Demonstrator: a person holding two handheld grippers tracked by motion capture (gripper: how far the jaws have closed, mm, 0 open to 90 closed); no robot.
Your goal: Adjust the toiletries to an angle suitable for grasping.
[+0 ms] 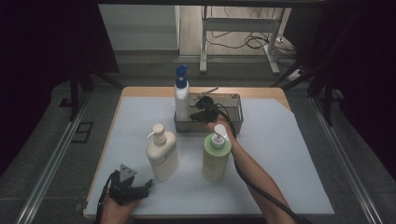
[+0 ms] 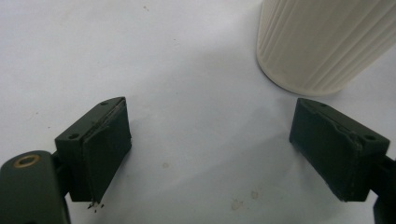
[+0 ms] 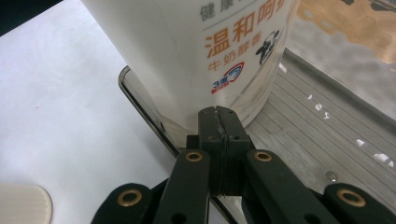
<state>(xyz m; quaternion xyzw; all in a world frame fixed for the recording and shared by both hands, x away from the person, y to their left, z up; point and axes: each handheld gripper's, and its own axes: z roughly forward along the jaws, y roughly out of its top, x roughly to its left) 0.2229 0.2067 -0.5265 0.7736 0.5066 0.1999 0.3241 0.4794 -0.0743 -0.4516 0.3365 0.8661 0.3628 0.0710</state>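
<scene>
A white table cover [image 1: 280, 154] is spread over the table, and a metal tray [image 1: 236, 122] is set at its far middle; a white bottle with a blue cap [image 1: 181, 95] is stood upright in the tray's left end. The right gripper [image 1: 204, 114] is held over the tray's near rim, just beside that bottle; in the right gripper view its jaws are seen pressed flat together with nothing between them, their tips close to the bottle's lower wall [image 3: 196, 60], though contact cannot be told; the ribbed tray floor [image 3: 317, 126] is seen to the right.

Nearer the person, a cream pump bottle [image 1: 161, 154] and a green pump bottle [image 1: 216, 156] are stood upright, well apart from each other; the right forearm is passed just beside the green one.

The left gripper [image 1: 133, 191] is held low at the near left corner of the cover; in the left gripper view its jaws are seen spread wide with nothing between them, and the ribbed base of the cream pump bottle [image 2: 322, 42] is seen just beyond the right jaw.
</scene>
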